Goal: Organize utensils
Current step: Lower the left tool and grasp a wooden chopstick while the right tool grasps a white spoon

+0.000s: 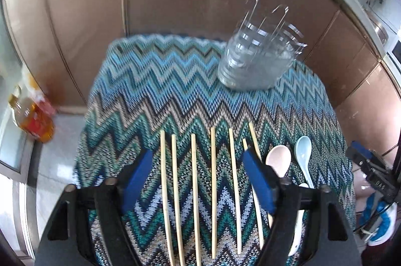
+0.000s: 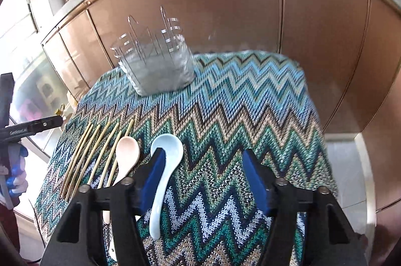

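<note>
Nothing looks sorted yet, to judge by how things lie: every utensil rests flat on the blue-green zigzag knitted cloth (image 1: pixel 175 80) and the holder stands empty as far as can be seen.

Below the left gripper (image 1: pixel 198 180), whose blue-padded jaws are spread wide and hold nothing, lie the pale bamboo chopsticks (image 1: pixel 193 190), side by side and pointing away from the camera; four run between the two fingers, and more pass under and beside its right finger. Just right of that finger lies the pink ceramic spoon (image 1: pixel 278 159), and right of it the light blue ceramic spoon (image 1: pixel 303 148), bowls pointing away. A third white spoon (image 1: pixel 297 228) is mostly hidden behind the gripper body.

Ahead and to the right of the left gripper, well apart from the utensils, stands the clear wire-and-plastic utensil holder (image 1: pixel 253 68). Its wire dividers rise above a translucent base; blur makes it hard to be sure, but no utensil shows inside.

The right gripper (image 2: pixel 203 180) is likewise wide open and holds nothing. Its left finger overlaps the light blue spoon's neck; I cannot tell whether it touches. All chopsticks and spoons remain to be moved, by this reading.
</note>
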Available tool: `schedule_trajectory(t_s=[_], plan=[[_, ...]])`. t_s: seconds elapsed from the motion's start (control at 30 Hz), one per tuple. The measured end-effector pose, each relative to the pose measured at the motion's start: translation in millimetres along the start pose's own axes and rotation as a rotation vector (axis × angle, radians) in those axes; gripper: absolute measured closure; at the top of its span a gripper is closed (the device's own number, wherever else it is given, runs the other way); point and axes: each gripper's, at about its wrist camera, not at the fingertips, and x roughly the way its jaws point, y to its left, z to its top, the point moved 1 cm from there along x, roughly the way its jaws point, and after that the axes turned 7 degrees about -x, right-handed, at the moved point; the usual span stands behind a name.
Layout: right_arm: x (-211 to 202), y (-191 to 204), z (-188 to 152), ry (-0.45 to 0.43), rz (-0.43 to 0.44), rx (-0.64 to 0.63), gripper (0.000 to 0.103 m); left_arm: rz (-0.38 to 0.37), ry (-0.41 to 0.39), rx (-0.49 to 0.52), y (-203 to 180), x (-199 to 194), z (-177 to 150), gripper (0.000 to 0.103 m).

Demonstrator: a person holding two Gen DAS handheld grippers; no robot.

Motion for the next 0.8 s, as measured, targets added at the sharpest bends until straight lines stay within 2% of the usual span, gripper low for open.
schedule_trajectory(t_s=[0.1, 0.27, 0.4, 0.8], plan=[[11.1, -0.6, 1.2, 0.034, 0.032, -0.006, 0.051, -0.010, 0.102, -0.047, 6.3, 23.8, 12.7, 0.062], [26.0, 2.5, 4.6, 0.079, 0.082, -0.022, 0.055, 0.043, 0.206, -0.081, 18.2, 59.8, 23.3, 0.079], [32.4, 3.2, 6.3, 0.100, 0.100, -0.028, 0.055, 0.063, 0.257, -0.089, 23.6, 73.3, 24.5, 0.080], [63.9, 6.3, 10.5, 0.192, 0.201, -0.059, 0.058, 0.120, 0.298, -0.072, 28.2, 92.6, 30.7, 0.086]])
